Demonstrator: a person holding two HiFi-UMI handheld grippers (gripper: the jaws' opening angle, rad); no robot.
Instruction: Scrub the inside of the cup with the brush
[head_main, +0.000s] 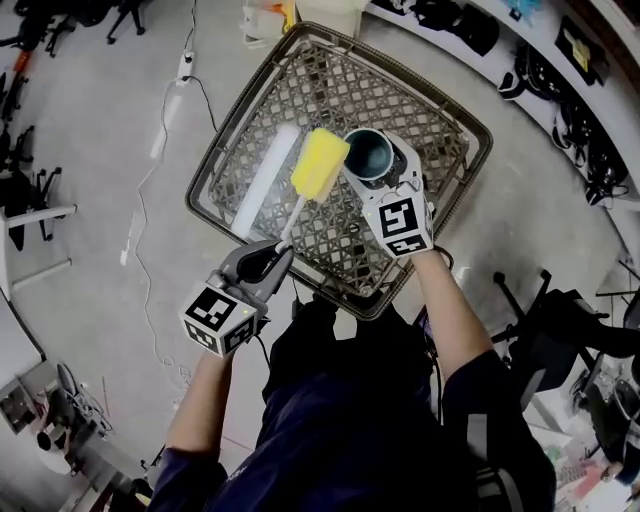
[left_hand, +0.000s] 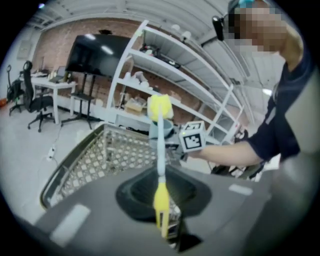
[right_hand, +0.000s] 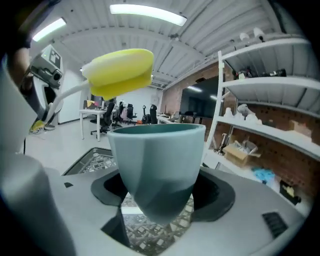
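A teal cup (head_main: 369, 155) hangs upright over the wire basket (head_main: 250, 120), and my right gripper (head_main: 382, 180) is shut on it; in the right gripper view the cup (right_hand: 157, 167) fills the middle between the jaws. My left gripper (head_main: 278, 250) is shut on the yellow lower end of a brush handle (left_hand: 160, 202). The brush's yellow sponge head (head_main: 319, 163) stands just left of the cup's rim, outside the cup. In the right gripper view the sponge head (right_hand: 120, 72) hovers above and left of the rim. The left gripper view has the sponge head (left_hand: 160, 107) in front of the cup.
A white bar-shaped thing (head_main: 266, 178) lies in the basket's left half. The basket stands on a grey concrete floor with a white cable (head_main: 150, 165) to its left. Shelving (left_hand: 200, 95) and a desk with chairs (left_hand: 40, 97) ring the room.
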